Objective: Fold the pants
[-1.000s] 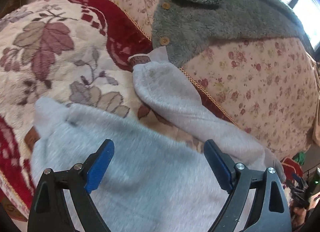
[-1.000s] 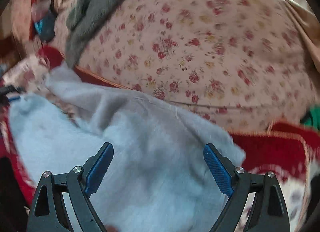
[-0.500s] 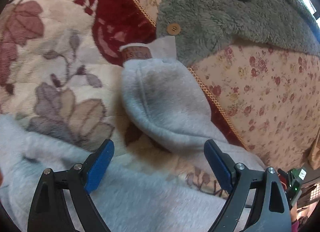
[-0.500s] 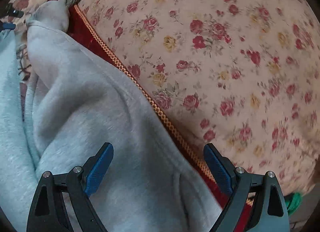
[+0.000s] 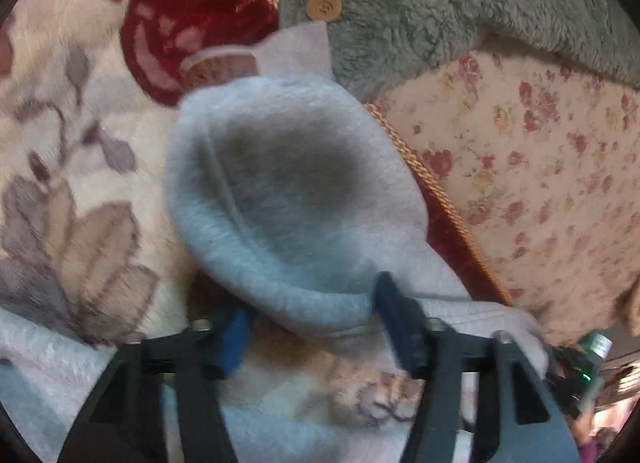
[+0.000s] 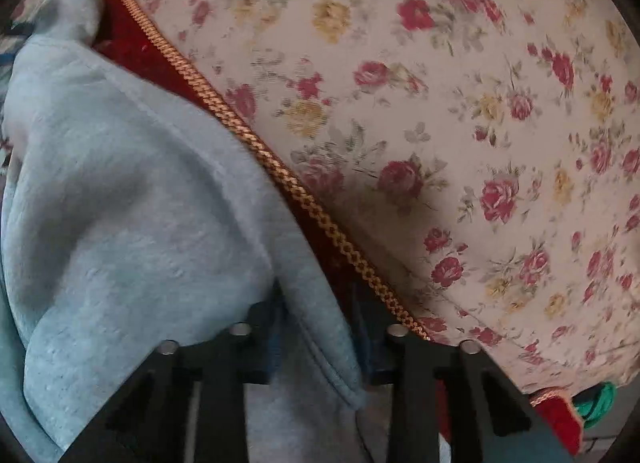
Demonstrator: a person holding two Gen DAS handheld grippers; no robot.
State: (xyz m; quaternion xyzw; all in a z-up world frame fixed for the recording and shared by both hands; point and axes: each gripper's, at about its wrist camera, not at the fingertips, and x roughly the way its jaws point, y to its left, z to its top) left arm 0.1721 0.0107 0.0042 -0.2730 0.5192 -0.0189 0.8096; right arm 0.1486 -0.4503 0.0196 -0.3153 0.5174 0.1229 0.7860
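Note:
Light grey fleece pants (image 5: 288, 183) lie on a bed, one leg end rolled up with a brown label (image 5: 224, 67) at its tip. My left gripper (image 5: 312, 303) points down at the near rim of that rolled leg. Its jaws are closing, with the fold between the blue pads, and I see no pinch in the blurred cloth. In the right wrist view the pants (image 6: 120, 183) spread to the left. My right gripper (image 6: 318, 323) is closing on their hemmed edge, and the cloth creases up between the pads.
A cream and red leaf-patterned blanket (image 5: 72, 143) lies under the pants. A rose-print quilt (image 6: 440, 103) rises to the right behind a gold cord trim (image 6: 280, 171). A grey-green fleece garment with wooden buttons (image 5: 440, 3) lies beyond the leg end.
Both grippers have dropped closer to the cloth and narrowed from wide open. The left now straddles the rolled leg, and the right has closed onto the pants' edge by the gold cord.

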